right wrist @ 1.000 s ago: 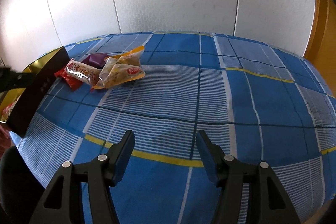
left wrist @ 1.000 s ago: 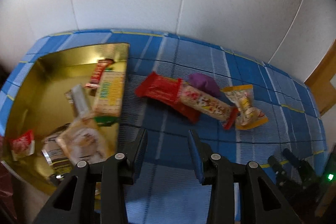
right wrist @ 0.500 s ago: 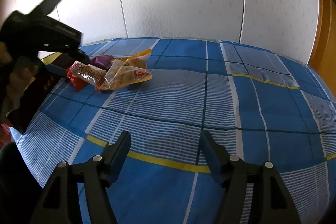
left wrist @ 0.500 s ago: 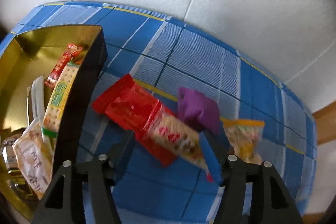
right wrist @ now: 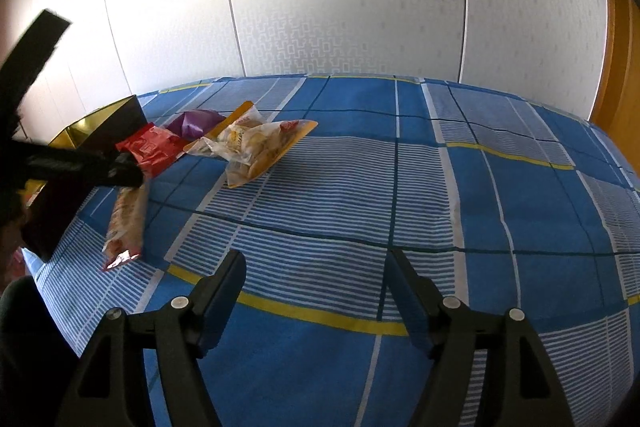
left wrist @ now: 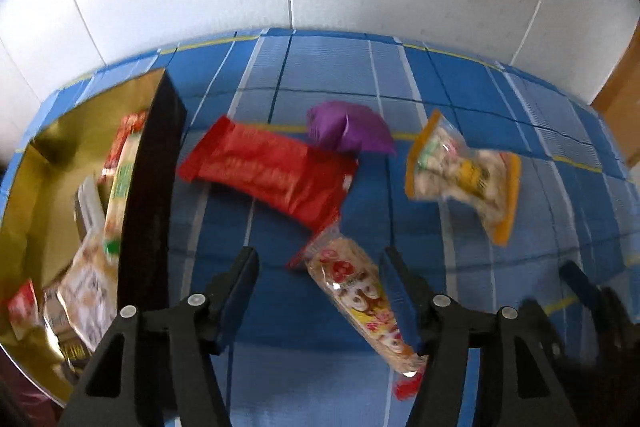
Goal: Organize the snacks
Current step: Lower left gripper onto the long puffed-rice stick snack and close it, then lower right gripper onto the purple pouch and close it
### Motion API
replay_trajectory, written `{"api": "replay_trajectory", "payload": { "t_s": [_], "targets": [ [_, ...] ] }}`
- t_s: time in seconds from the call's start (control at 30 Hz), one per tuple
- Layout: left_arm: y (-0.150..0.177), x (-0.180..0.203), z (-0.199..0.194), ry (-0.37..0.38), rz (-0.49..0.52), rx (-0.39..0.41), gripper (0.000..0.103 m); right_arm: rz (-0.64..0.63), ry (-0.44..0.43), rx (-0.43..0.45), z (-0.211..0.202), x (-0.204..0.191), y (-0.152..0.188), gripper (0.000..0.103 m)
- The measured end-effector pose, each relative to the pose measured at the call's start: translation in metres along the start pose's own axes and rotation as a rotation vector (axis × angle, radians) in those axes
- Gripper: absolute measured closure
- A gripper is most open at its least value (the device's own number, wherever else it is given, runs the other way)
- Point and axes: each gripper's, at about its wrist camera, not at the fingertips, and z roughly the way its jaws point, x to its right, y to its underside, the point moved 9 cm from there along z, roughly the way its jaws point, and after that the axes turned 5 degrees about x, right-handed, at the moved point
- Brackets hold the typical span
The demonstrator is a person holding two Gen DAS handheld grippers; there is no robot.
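Observation:
A long biscuit packet (left wrist: 356,295) (right wrist: 126,219) lies on the blue checked cloth (right wrist: 360,187) between the fingers of my left gripper (left wrist: 320,259) (right wrist: 120,167). It sits close against the right finger and the left finger stands clear of it, so the gripper is open. Just beyond lie a red packet (left wrist: 268,171) (right wrist: 154,147), a purple packet (left wrist: 348,127) (right wrist: 192,121) and a clear yellow-edged packet (left wrist: 460,179) (right wrist: 256,143). My right gripper (right wrist: 316,259) hangs over bare cloth at the front, jaws opening with nothing between them.
A gold tin (left wrist: 48,163) (right wrist: 76,135) with a dark outer wall stands at the left and holds several snacks. A white panelled wall (right wrist: 340,7) backs the cloth. A wooden frame (right wrist: 620,67) stands at the right. The cloth drops off at the near left.
My left gripper swung right from the tin to the loose snacks, dropped lower and widened its jaws. The long packet slid off the red one and turned toward me. The right jaws widened.

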Motion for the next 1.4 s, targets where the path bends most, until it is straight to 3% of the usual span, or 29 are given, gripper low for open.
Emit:
{"api": "replay_trajectory", "payload": {
  "t_s": [0.17, 0.33, 0.5, 0.53, 0.57, 0.6, 0.67, 0.9, 1.17, 1.27, 1.4],
  "targets": [
    [0.019, -0.004, -0.012, 0.065, -0.054, -0.035, 0.039, -0.002, 0.002, 0.000, 0.001, 0.000, 0.000, 0.030],
    [0.027, 0.003, -0.017, 0.079, -0.088, -0.045, 0.037, -0.006, 0.001, 0.001, 0.002, 0.000, 0.001, 0.030],
    [0.026, 0.016, -0.014, 0.040, -0.036, -0.026, 0.031, -0.006, 0.002, 0.002, 0.002, 0.000, 0.001, 0.029],
    [0.027, 0.017, -0.011, 0.032, -0.024, -0.029, 0.032, -0.006, 0.001, 0.002, 0.002, 0.000, 0.001, 0.029],
    [0.028, 0.017, -0.008, 0.030, -0.016, -0.034, 0.045, -0.006, 0.000, 0.002, 0.002, 0.000, 0.001, 0.029],
    [0.032, 0.019, -0.004, 0.042, -0.013, -0.047, 0.066, -0.007, 0.001, 0.002, 0.002, 0.000, 0.001, 0.029],
    [0.039, 0.018, 0.002, 0.034, -0.002, -0.068, 0.075, -0.010, 0.003, 0.002, 0.002, 0.000, 0.001, 0.029],
    [0.059, 0.006, -0.016, 0.008, 0.070, 0.021, 0.074, -0.034, 0.015, 0.001, 0.003, -0.002, 0.002, 0.029],
    [0.074, -0.011, -0.027, -0.003, 0.047, 0.076, 0.074, -0.060, 0.029, -0.023, 0.004, -0.005, 0.004, 0.029],
    [0.077, -0.011, -0.029, -0.004, 0.061, 0.097, 0.074, -0.040, -0.058, -0.081, 0.007, -0.015, -0.002, 0.043],
    [0.077, -0.009, -0.030, -0.007, 0.088, 0.131, 0.074, -0.051, -0.156, -0.097, 0.015, -0.037, -0.029, 0.044]
  ]
}}
